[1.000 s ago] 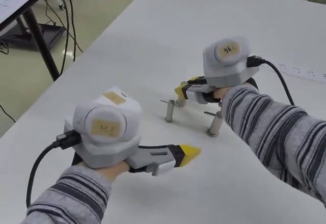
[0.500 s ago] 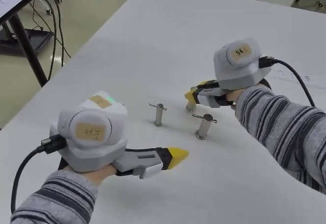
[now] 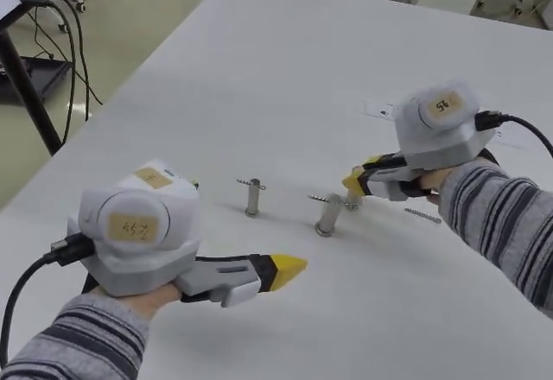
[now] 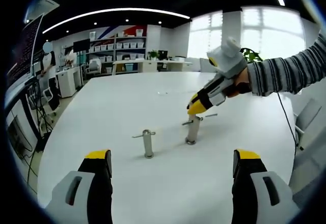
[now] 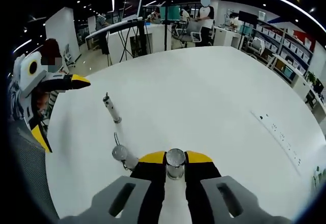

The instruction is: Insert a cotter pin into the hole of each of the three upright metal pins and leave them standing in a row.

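R claw [image 3: 356,183] clamped on 3rd metal pin [image 5: 175,163], just far-right of middle pin [image 3: 328,216]. L claw [image 4: 172,157] gapes wide, empty. Keep pin upright, hole twd loose cotter pin [image 3: 423,216] on table [image 3: 259,69], then row it w/ others.

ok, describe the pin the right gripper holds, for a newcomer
On the white table, three short metal pins stand. It is the rightmost pin in the head view, clamped in the right gripper's yellow-tipped jaws; the middle pin and left pin stand free, a cotter pin through each.
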{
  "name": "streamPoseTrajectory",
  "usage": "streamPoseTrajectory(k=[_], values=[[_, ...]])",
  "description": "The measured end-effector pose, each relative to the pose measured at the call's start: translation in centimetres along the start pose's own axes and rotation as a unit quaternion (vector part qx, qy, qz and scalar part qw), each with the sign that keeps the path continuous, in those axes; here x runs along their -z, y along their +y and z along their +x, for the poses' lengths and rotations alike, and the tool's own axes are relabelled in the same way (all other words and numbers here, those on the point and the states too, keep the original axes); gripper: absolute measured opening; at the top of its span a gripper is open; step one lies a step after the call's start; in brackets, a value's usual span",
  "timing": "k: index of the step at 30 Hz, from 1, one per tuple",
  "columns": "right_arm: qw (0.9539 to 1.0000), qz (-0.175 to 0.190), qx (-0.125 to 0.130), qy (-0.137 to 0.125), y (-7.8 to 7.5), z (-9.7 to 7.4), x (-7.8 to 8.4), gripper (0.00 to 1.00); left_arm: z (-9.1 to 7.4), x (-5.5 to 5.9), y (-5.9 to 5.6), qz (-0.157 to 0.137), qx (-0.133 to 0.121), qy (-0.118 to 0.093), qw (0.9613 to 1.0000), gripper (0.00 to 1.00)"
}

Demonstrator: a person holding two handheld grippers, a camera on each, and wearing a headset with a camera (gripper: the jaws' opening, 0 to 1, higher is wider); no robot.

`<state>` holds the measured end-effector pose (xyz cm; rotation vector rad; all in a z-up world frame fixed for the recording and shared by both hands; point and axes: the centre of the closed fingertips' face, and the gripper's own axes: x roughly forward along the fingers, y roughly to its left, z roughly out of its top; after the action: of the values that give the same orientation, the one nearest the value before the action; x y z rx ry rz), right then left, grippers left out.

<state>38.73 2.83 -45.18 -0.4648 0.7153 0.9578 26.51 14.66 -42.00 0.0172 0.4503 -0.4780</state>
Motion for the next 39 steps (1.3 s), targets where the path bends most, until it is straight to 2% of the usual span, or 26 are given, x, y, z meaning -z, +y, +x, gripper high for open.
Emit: streamPoseTrajectory(k=[11, 19, 24, 28, 35, 39], values=[[0.9996, 0.024, 0.001, 0.013, 0.5, -3.7, 3.7, 0.08, 0.2, 0.0, -1.0, 0.013, 0.021, 0.006, 0.9997, 0.99], [0.9995, 0.019, -0.014, 0.018, 2.6, -5.9, 5.5, 0.08, 0.1, -0.1, -1.2, 0.018, 0.026, 0.006, 0.9995, 0.98], [0.9993, 0.01, -0.034, 0.014, 4.5, -6.7, 6.0, 0.08, 0.2, -0.1, -1.6, 0.019, 0.032, 0.006, 0.9993, 0.98], [0.9983, -0.024, -0.052, 0.011, 5.9, -7.0, 6.3, 0.08, 0.2, 0.0, -1.9, 0.024, 0.036, 0.009, 0.999, 0.98], [0.995, -0.045, -0.086, -0.021, 8.6, -7.0, 5.6, 0.08, 0.1, -0.1, -1.9, 0.027, 0.037, 0.007, 0.9989, 0.97], [0.9924, -0.059, -0.104, -0.029, 9.8, -6.5, 5.4, 0.08, 0.0, -0.2, -2.0, 0.028, 0.038, 0.006, 0.9989, 0.97]])
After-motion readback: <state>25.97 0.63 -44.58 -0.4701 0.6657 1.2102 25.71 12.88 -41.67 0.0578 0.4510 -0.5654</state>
